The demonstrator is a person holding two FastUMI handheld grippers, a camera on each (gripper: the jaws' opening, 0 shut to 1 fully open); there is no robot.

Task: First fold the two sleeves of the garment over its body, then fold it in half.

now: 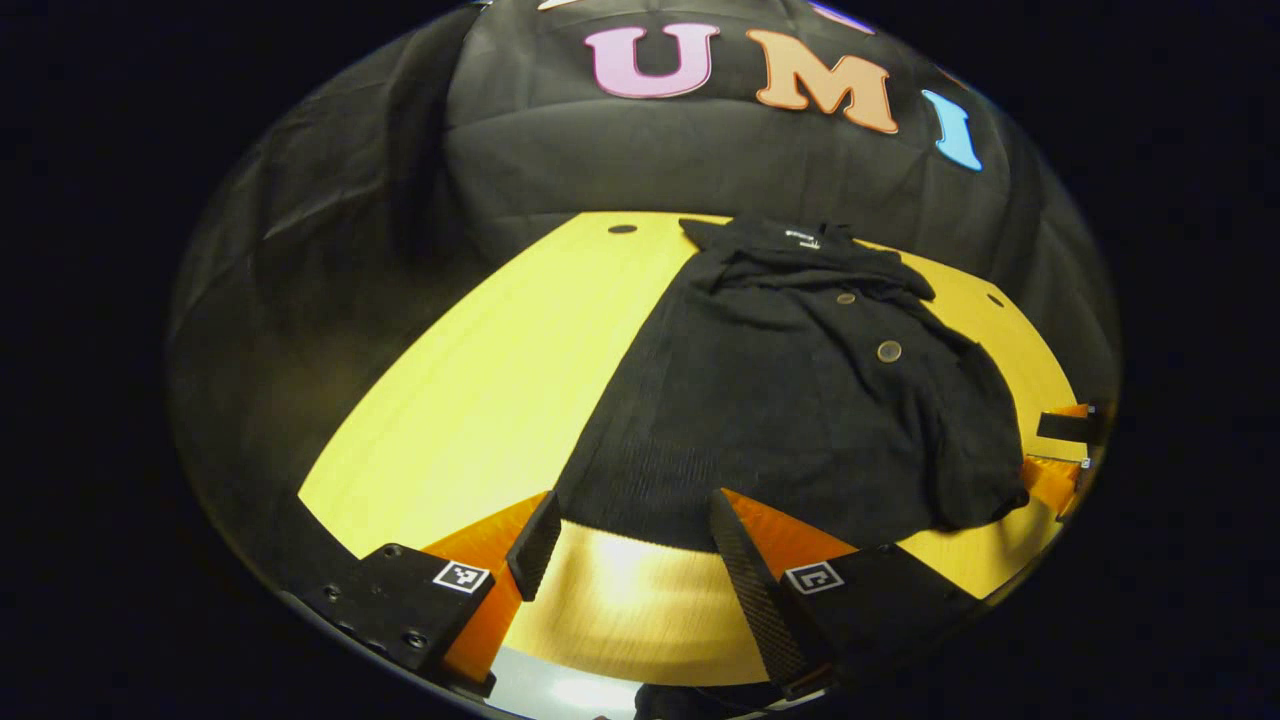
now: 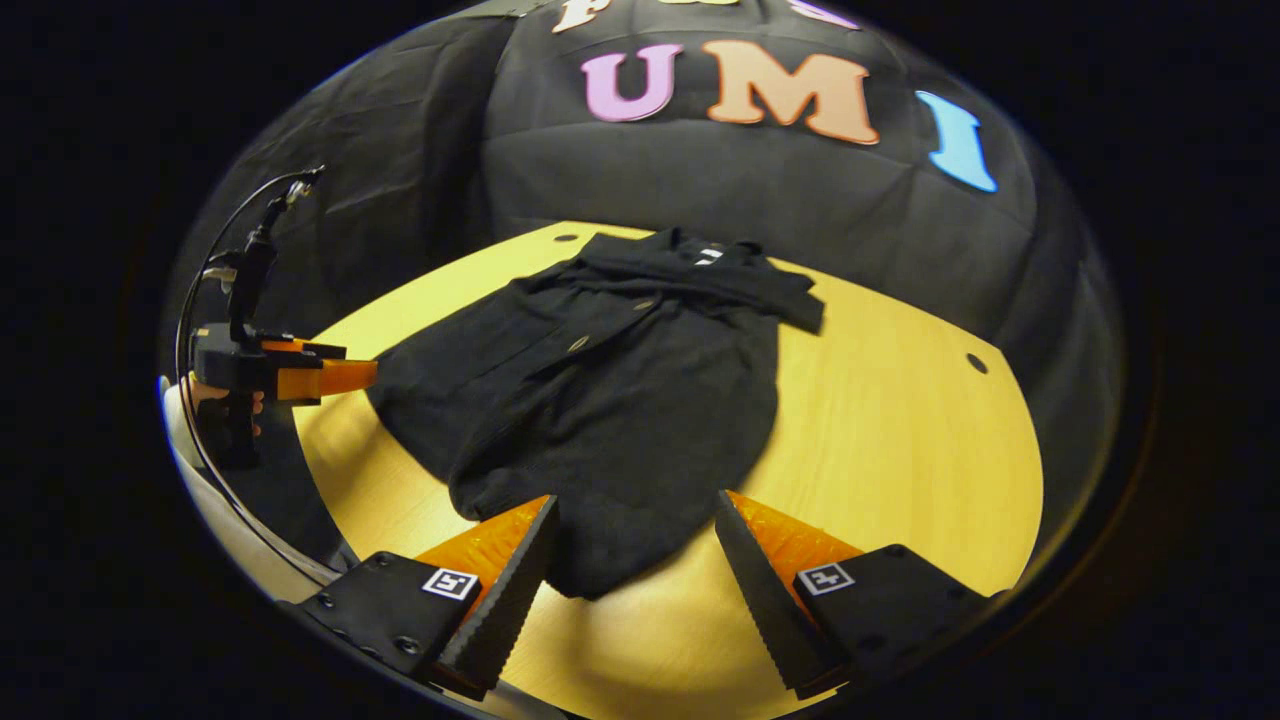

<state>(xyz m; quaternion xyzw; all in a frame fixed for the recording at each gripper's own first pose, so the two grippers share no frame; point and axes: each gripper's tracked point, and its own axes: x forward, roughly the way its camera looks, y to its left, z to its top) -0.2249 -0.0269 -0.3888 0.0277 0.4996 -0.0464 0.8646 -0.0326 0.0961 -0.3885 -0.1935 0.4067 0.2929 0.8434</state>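
Both sets of jaws stand released over a black garment (image 1: pixel 790 420) lying on the yellow worktop (image 1: pixel 480 400).

Left gripper (image 1: pixel 635 540) hangs at the garment's near hem, its jaws spread wide with the hem just ahead of the fingertips and nothing between them. Right gripper (image 2: pixel 635 545) sits at the near edge too, jaws parted, the dark cloth reaching between its fingertips without being pinched. In the right gripper view the garment (image 2: pixel 610 390) lies spread with its collar toward the booth wall and buttons showing; the left gripper also shows at the far left there, held by a hand (image 2: pixel 215 400).
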